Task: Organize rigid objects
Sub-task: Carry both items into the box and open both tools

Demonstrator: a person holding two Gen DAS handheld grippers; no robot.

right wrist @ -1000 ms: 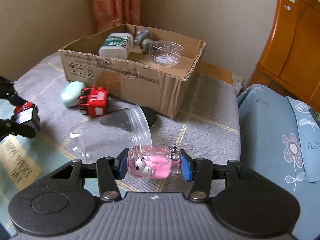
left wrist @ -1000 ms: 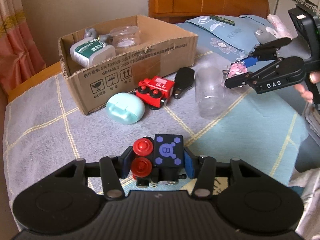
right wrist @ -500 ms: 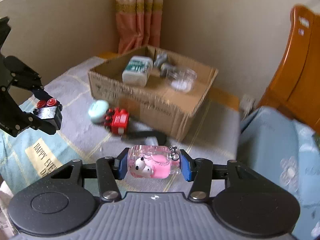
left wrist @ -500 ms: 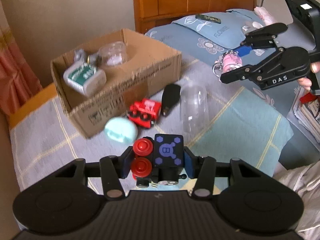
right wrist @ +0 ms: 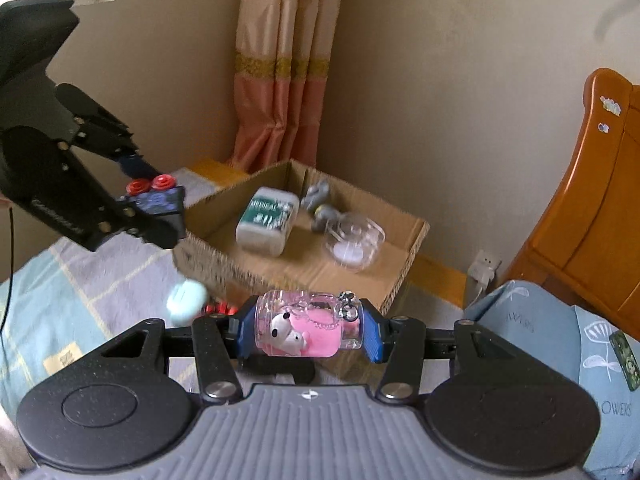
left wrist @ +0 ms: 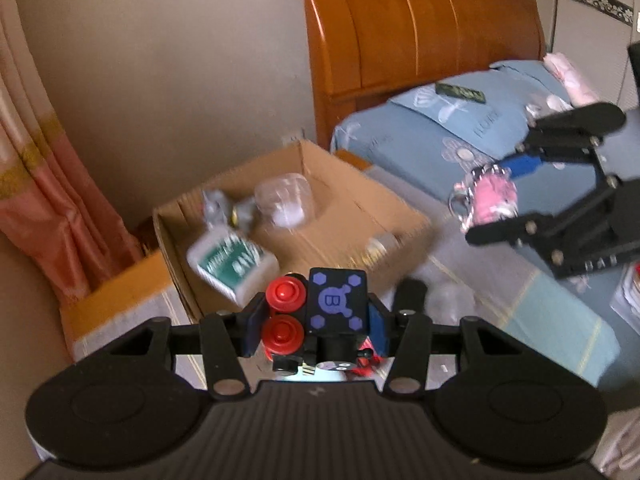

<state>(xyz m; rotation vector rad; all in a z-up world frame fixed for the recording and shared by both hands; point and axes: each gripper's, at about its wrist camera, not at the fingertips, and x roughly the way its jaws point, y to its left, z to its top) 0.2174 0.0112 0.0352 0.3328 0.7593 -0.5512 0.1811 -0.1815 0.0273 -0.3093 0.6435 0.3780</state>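
My left gripper (left wrist: 316, 322) is shut on a black toy block with red knobs (left wrist: 320, 312) and holds it in the air near the open cardboard box (left wrist: 392, 216). It also shows in the right wrist view (right wrist: 154, 200), above the box's left corner. My right gripper (right wrist: 306, 330) is shut on a clear pink keychain bottle (right wrist: 308, 330), raised in front of the box (right wrist: 412, 248); it shows at the right of the left wrist view (left wrist: 492, 200). The box holds a white-green container (right wrist: 268, 220), a grey figure (right wrist: 320, 204) and a clear lidded cup (right wrist: 354, 240).
A mint oval case (right wrist: 186, 300) and a red toy (right wrist: 218, 309) lie on the grey checked cloth in front of the box. A black object (left wrist: 412, 292) lies near the box. A wooden headboard (left wrist: 420, 40), blue pillow (left wrist: 460, 120) and pink curtain (right wrist: 280, 80) surround the spot.
Both grippers rose and moved toward the box, each keeping its object. The box interior now shows from above.
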